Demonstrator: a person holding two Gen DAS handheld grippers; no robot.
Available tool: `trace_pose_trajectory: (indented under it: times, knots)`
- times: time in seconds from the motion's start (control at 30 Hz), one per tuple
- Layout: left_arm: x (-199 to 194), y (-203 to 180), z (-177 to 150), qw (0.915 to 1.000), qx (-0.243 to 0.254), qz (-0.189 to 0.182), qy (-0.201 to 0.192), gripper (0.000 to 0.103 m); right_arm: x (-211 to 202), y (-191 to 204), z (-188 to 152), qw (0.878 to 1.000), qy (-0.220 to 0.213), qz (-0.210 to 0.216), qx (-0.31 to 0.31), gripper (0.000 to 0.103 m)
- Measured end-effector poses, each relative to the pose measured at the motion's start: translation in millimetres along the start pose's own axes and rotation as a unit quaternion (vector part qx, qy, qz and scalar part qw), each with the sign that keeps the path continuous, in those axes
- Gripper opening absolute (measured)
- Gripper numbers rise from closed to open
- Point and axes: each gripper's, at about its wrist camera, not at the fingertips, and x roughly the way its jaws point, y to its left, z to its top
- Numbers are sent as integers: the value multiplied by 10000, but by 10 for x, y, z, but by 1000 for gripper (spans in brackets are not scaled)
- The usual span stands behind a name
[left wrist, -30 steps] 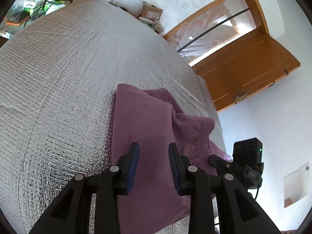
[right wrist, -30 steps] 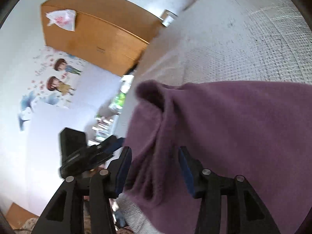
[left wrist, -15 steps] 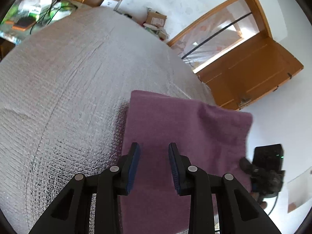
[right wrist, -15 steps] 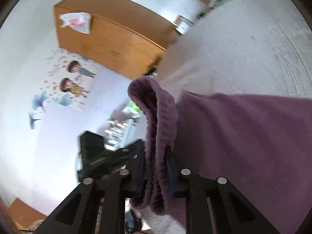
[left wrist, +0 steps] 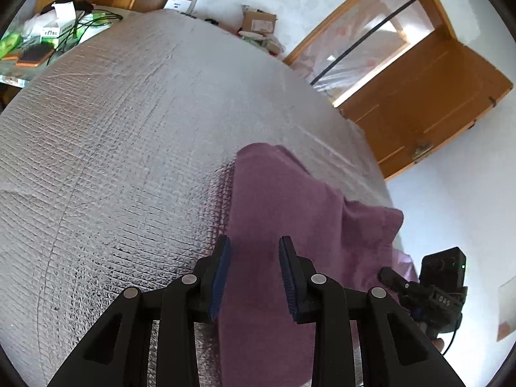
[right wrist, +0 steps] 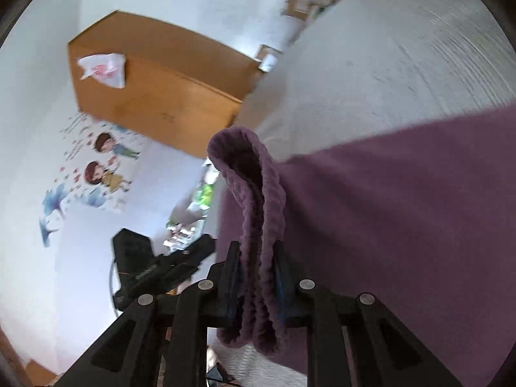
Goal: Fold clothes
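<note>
Purple garment [left wrist: 274, 225] lies on the quilted silver bed cover [left wrist: 113, 161], near its right edge, partly doubled over. My right hand-held gripper [right wrist: 256, 277] has just closed and now pinches the ribbed hem [right wrist: 258, 209], lifted clear of the cover. My left hand-held gripper [left wrist: 253, 274] stands open above the cloth, gripping nothing. Judged early: one fold begun, further folds and squaring outstanding.
</note>
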Motion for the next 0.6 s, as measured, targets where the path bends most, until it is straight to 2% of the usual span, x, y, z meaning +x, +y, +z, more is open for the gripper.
trace_pose_trajectory:
  times: [0.1,0.13,0.27,0.37,0.43,0.53,0.6]
  knots:
    - [68,10,7,9999,-9,102,80,32,34,-127,-13,9995,-13,-291,72,23]
    - [95,11,9,9999,6,124,120,32,41,-140,-14,9990,0,-442,31,26]
    - [143,22,48,9998,-13,139,163,32,-6,-102,-8,9953,-12,-920,-317,27]
    - [108,-29,151,9999,47,106,31,32,-139,61,58,9863,-450,-1415,-720,32]
    - [98,-105,250,9998,149,113,-88,32,-223,143,125,9833,-667,-1435,-901,32]
    - [125,-245,363,9992,378,-11,-102,32,-183,347,211,9810,-734,-1260,-1278,32]
    - [190,-284,372,9990,443,-74,-53,32,-72,544,254,9738,-720,-1331,-1698,32]
